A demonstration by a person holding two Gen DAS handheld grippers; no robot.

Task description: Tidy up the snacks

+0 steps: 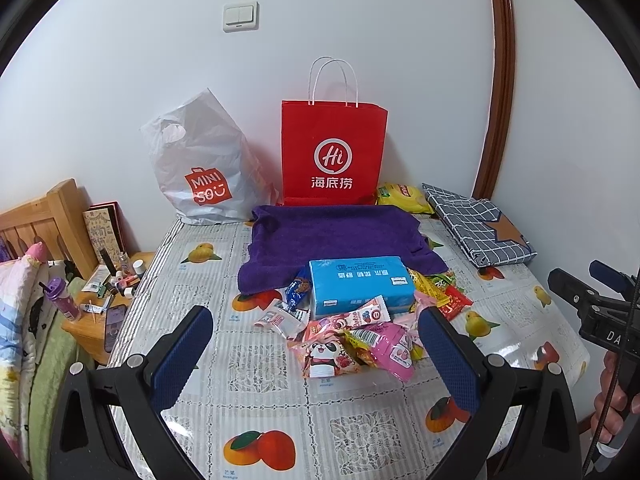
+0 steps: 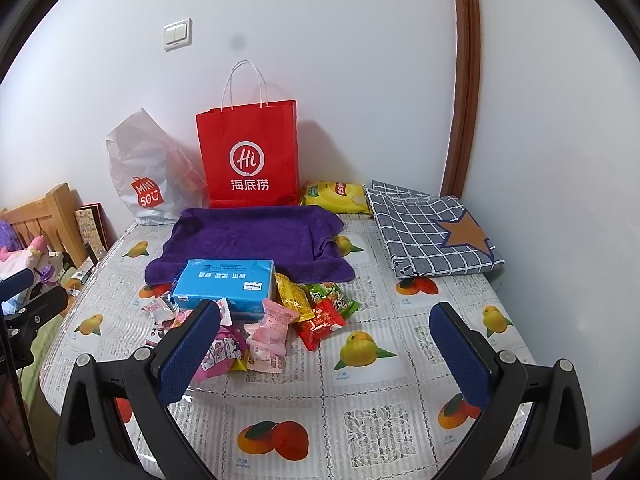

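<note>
Behind tissue box [image 1: 360, 286], snacks [image 1: 440, 292] half-hidden

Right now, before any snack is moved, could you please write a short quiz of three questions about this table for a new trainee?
1. True or false: the left gripper and the right gripper are both open and hold nothing.
2. What stands upright against the wall behind the purple towel? A) the red paper bag B) a kettle C) a fan
3. Fill in: the snack packets lie heaped in front of the blue ____ pack.

Key: 1 true; 2 A; 3 tissue.
</note>
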